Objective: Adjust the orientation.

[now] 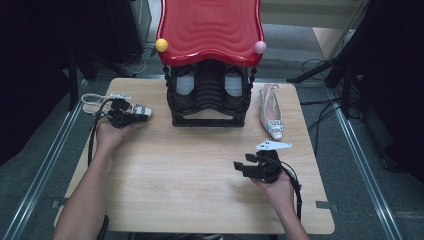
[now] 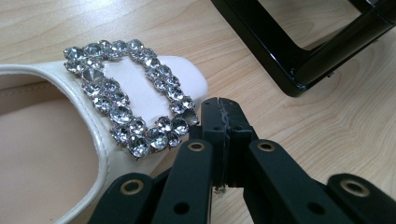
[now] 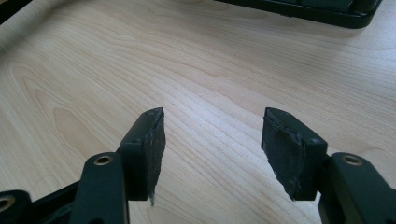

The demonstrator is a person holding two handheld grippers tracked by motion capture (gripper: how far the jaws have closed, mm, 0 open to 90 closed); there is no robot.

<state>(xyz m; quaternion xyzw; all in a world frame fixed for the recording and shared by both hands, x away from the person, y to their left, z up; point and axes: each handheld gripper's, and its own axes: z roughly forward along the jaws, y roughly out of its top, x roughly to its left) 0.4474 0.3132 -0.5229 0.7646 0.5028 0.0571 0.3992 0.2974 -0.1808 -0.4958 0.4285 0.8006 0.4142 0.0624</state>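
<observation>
**Left tongs closed beside the jewelled toe of a white shoe**

The white shoe (image 2: 70, 154) lay on its sole at the left rear corner of the worktop (image 1: 200, 170), toe turned toward the black shoe rack (image 1: 209, 100) at the middle of the far edge. In the high view the same shoe (image 1: 97, 102) showed its open heel strap toward the worktop's left edge. A square buckle of clear stones (image 2: 128, 95) sat across its toe.

The left tongs (image 2: 223, 126) were fully closed, pad against pad, with nothing between them. Their tip sat just beside the buckle's nearest corner and the toe; whether it touched the stones could not be told. In the high view the left tongs (image 1: 142, 111) lay over the toe end of the shoe, held by the person's left hand (image 1: 111, 134).

The rack's black base bar crossed the upper right of the left gripper view, near the toe but apart from it. The rack carried a glossy red top (image 1: 210, 27) with a yellow ball (image 1: 161, 45) and a pink ball (image 1: 260, 47) at its front corners.

A second white shoe (image 1: 271, 112) lay to the right of the rack, its jewelled toe pointing toward the person.

The right tongs (image 3: 212, 142) stood wide open over bare wood, holding nothing, well apart from both shoes
</observation>
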